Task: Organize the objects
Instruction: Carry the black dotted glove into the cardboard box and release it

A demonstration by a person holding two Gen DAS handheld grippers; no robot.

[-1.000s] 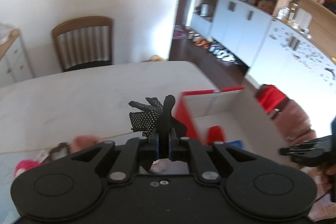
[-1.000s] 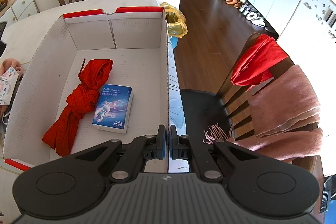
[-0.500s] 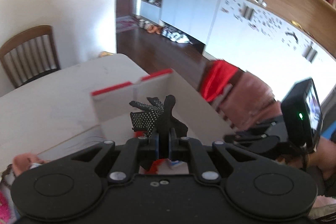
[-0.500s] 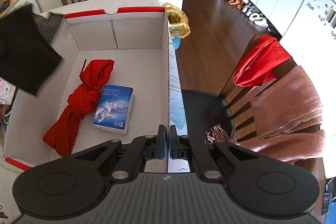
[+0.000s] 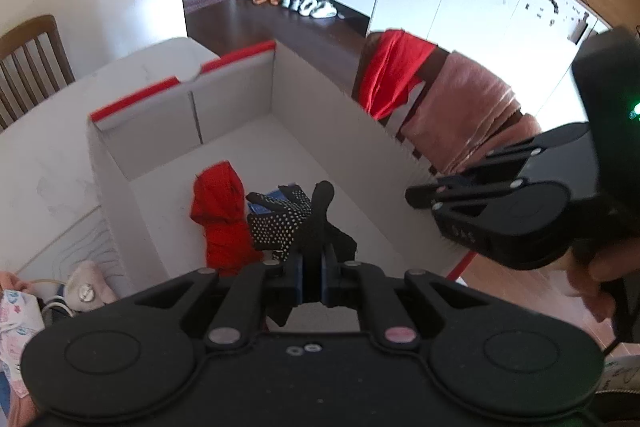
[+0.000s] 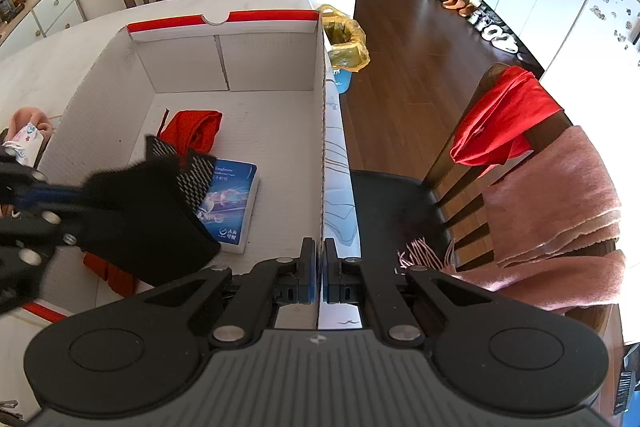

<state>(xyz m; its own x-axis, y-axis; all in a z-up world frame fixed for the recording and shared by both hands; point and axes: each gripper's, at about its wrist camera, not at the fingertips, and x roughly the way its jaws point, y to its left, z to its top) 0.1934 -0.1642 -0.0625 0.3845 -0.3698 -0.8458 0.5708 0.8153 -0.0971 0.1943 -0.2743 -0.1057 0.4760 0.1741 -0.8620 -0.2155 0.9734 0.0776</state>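
On a pale counter (image 6: 48, 39) sits our open white box (image 6: 322, 75). Nearest, our left gripper (image 5: 312, 277) pinches a black dotted glove (image 5: 286, 223) above the box floor; it's soft, light, floppy, so we grip the cuff. Our right gripper (image 6: 319, 277) is closed, empty. Only the right view shows the blue booklet (image 6: 232, 205) clearly beyond the glove.

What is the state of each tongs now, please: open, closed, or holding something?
Left tongs: closed on the black dotted glove, above the white box.
Right tongs: closed, holding nothing.
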